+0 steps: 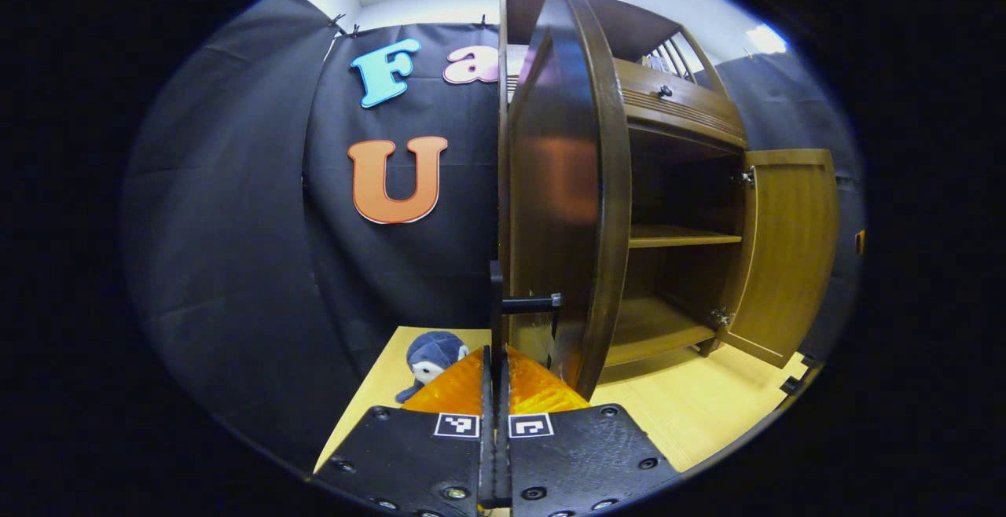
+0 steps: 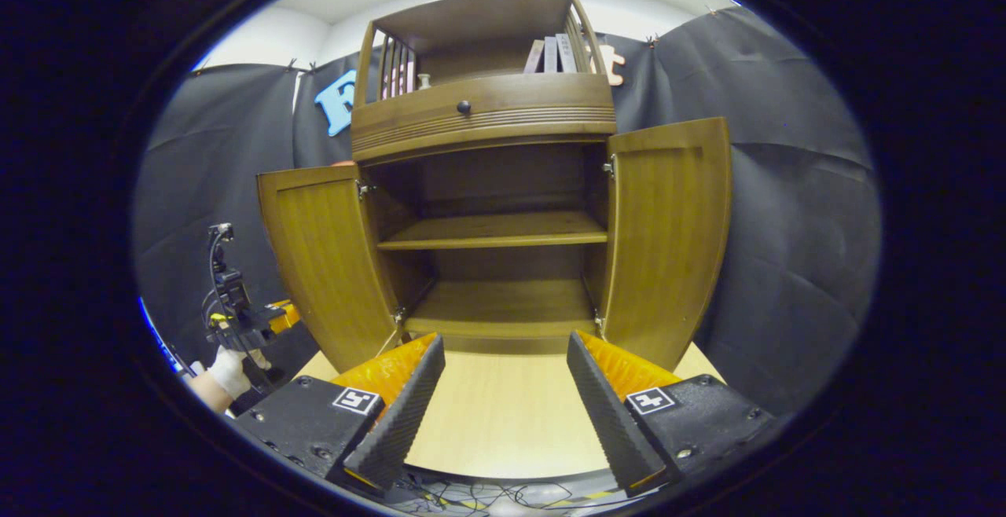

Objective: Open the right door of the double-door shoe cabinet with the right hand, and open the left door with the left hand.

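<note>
The double-door shoe cabinet [image 2: 483, 108] stands at the tabletop's [image 2: 503, 415] far edge, both doors swung wide. The left hand-held gripper [image 1: 496, 375] is clamped on the left door's handle [image 1: 497, 305]; the right hand-held gripper [image 2: 503, 391] hangs apart, seemingly finished.

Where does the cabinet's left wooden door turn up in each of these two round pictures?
Left gripper view: the brown wooden left door stands edge-on at centre, swung open.
Right gripper view: it hangs open at left of the cabinet's opening, its inner face showing.
Shared landmark: the middle wooden shelf inside the cabinet.
</note>
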Tool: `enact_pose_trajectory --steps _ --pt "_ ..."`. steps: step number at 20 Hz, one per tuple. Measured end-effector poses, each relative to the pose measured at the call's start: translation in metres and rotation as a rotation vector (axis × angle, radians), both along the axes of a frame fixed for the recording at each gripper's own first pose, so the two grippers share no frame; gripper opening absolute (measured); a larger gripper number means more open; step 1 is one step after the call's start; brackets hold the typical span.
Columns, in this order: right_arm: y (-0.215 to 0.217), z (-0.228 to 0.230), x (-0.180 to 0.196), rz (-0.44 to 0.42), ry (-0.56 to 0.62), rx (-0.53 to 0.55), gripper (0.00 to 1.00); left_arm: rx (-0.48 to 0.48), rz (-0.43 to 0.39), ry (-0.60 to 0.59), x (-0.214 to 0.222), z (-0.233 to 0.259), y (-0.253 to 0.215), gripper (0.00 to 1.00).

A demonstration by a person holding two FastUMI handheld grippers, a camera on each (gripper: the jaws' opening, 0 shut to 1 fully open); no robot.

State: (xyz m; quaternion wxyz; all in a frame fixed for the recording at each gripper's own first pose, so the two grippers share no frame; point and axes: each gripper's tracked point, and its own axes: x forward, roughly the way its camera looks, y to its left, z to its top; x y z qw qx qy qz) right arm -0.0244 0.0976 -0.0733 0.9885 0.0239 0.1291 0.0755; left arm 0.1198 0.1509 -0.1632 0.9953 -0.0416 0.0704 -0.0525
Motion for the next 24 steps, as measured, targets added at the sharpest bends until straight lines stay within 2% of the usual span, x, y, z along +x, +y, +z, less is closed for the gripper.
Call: enact_pose_trajectory --steps 10,11,12,17,19,22,23,24 --pt "0.022 0.002 0.002 0.044 0.014 -0.026 0.99 -0.002 -0.146 -0.037 0.008 -0.003 0.029 0.00" --pt "0.022 0.003 0.002 0.047 0.011 -0.030 0.99 0.013 -0.163 -0.045 0.009 -0.003 0.029 0.09" --pt "0.022 0.004 0.002 0.049 0.009 -0.035 1.00 0.022 -0.180 -0.047 0.010 -0.002 0.030 0.00" --pt "0.019 0.004 0.003 0.049 0.005 -0.040 1.00 -0.005 -0.239 -0.034 0.009 -0.006 0.031 0.00" --pt "0.017 0.004 0.005 0.051 0.005 -0.043 1.00 -0.020 -0.250 -0.046 0.006 -0.001 0.029 0.06" --pt "0.015 0.005 0.007 0.055 0.001 -0.045 0.99 -0.008 -0.205 -0.036 0.000 -0.001 0.042 0.36" --pt "0.017 0.006 0.007 0.060 -0.003 -0.046 1.00 0.004 -0.185 -0.037 -0.004 0.000 0.049 0.43" --pt "0.017 0.007 0.009 0.063 -0.006 -0.048 1.00 0.014 -0.170 -0.039 -0.010 0.002 0.054 0.56"
